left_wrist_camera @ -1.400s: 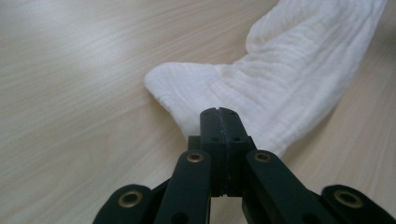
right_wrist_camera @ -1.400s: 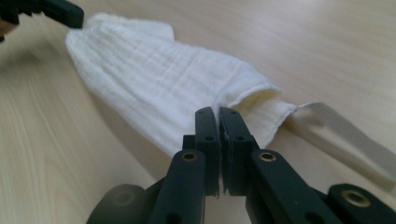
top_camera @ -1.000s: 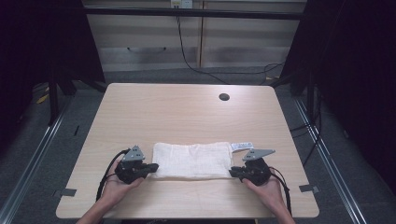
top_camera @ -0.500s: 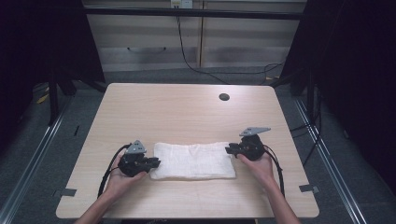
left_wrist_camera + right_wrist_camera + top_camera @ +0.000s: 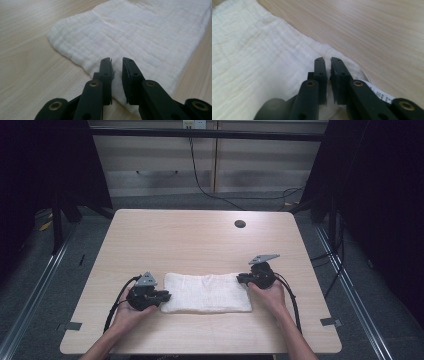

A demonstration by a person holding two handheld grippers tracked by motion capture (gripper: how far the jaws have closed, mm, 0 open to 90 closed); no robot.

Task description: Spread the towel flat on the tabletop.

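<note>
Right gripper view looks along the right tongs, whose jaws have just been closing and now stand nearly together, a thin pinch of the white towel caught between them at its far right corner. A printed care label pokes out from under that corner, so the grip appears to be on the hemmed edge, where the layers are easiest to lift together. Left gripper view shows the left tongs with the jaws slightly apart; they have just been opening a little and straddle the towel's near left edge without visibly pressing it, probably resetting for a better bite.

In the high view the left tongs sit at the near left corner and the right tongs at the far right corner of the towel. The towel lies folded into a long strip, flat on the near half of the tabletop. Holding opposite corners like this suits a further fold or a lift without the cloth sagging. A small dark hole marks the far side.
</note>
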